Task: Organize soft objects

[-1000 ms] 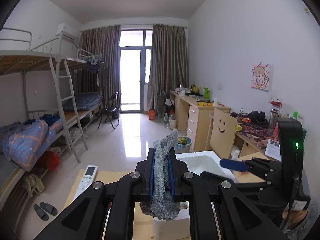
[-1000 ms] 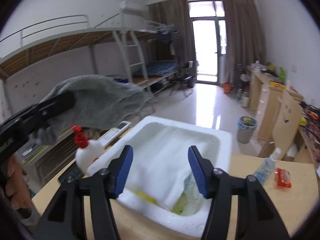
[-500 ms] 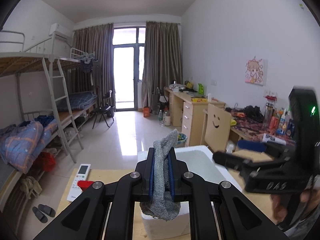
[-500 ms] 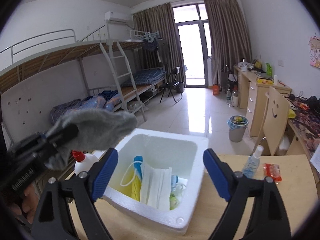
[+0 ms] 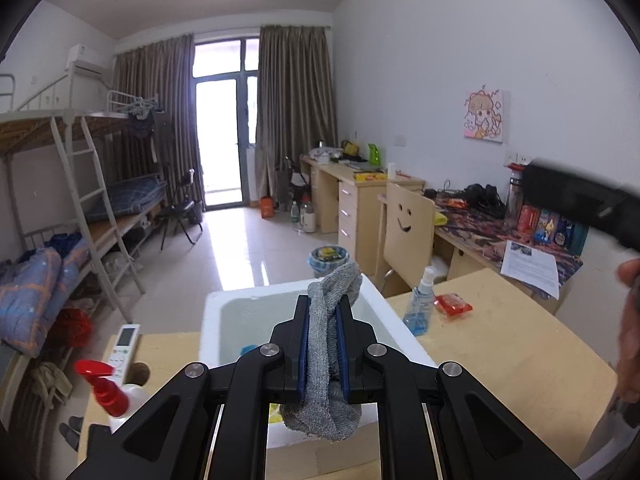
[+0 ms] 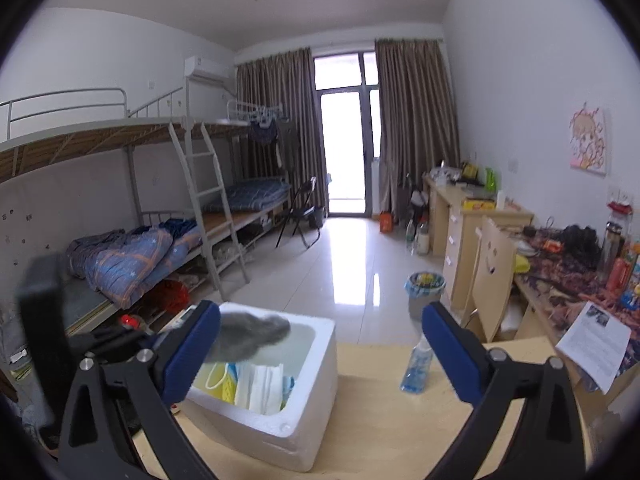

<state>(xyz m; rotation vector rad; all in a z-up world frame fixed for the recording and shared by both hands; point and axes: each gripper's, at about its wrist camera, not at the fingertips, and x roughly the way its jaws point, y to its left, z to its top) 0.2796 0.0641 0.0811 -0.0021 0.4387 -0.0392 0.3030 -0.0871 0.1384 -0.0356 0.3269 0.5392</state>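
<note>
A grey sock (image 5: 334, 280) is pinched upright between my left gripper's (image 5: 324, 320) blue pads, its toe hanging below them. It hangs just over the near rim of the white foam box (image 5: 212, 320) on the wooden table. In the right wrist view the sock (image 6: 252, 332) blurs above the box (image 6: 316, 380), which holds white face masks (image 6: 260, 384) and a yellow item (image 6: 218, 376). My right gripper (image 6: 322, 350) is raised above the table to the right of the box. Its jaws are opening wide with nothing between them.
A blue spray bottle (image 5: 418, 308) and a red packet (image 5: 454, 304) sit on the table right of the box. Left of it are a white bottle with a red trigger (image 5: 108, 392) and a remote (image 5: 124, 344). A printed sheet (image 5: 530, 268) lies at the far right.
My right gripper's jaws spread wide and it lifted up and back from the box, leaving the masks inside. My left gripper carried the sock closer over the box.
</note>
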